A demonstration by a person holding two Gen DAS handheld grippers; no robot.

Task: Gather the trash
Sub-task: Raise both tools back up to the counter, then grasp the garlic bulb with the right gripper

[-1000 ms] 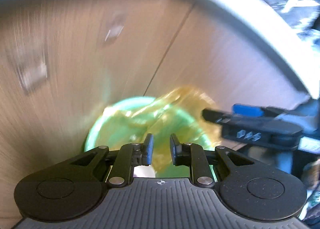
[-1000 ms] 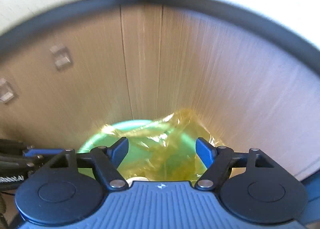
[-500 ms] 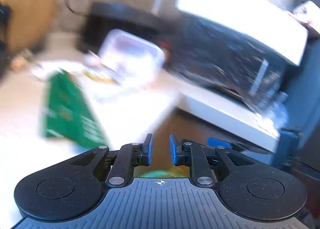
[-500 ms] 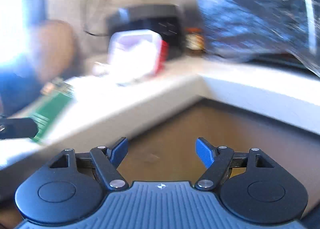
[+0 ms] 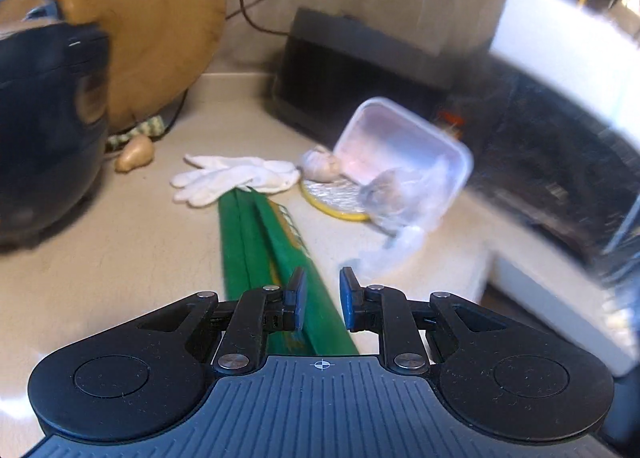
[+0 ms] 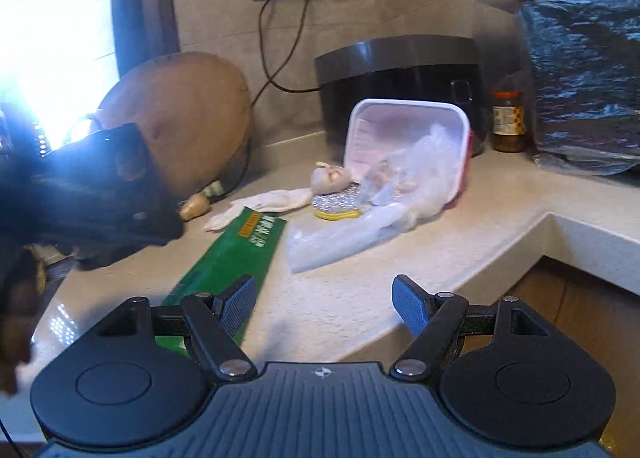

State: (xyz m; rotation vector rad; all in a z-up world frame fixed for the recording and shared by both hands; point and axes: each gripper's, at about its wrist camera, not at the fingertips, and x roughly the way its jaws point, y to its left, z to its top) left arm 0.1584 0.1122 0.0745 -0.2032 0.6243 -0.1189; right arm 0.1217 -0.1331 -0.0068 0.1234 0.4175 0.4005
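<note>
A flat green packet (image 5: 256,246) (image 6: 236,254) lies on the pale counter (image 5: 120,242) (image 6: 344,298). My left gripper (image 5: 322,300) hovers over its near end, jaws a narrow gap apart and empty. My right gripper (image 6: 323,304) is wide open and empty above the counter's front edge, the packet beside its left finger. A crumpled clear plastic bag (image 5: 396,197) (image 6: 360,217) spills from a tipped translucent tub (image 5: 404,149) (image 6: 404,133). A white glove (image 5: 232,179) (image 6: 272,199) and a foil-topped yellow lid (image 5: 336,197) (image 6: 336,203) lie behind the packet.
A black appliance (image 5: 352,65) (image 6: 400,77) and a round wooden board (image 5: 152,25) (image 6: 180,109) stand at the wall. A dark rounded cooker (image 5: 44,129) is at the left. A jar (image 6: 508,119) and black plastic-wrapped bulk (image 6: 584,85) sit right. The counter steps down at the right (image 6: 560,242).
Both grippers have risen out of the wooden bin with the green bowl and yellow wrapper and swung up to the counter. Jaw openings look unchanged.
</note>
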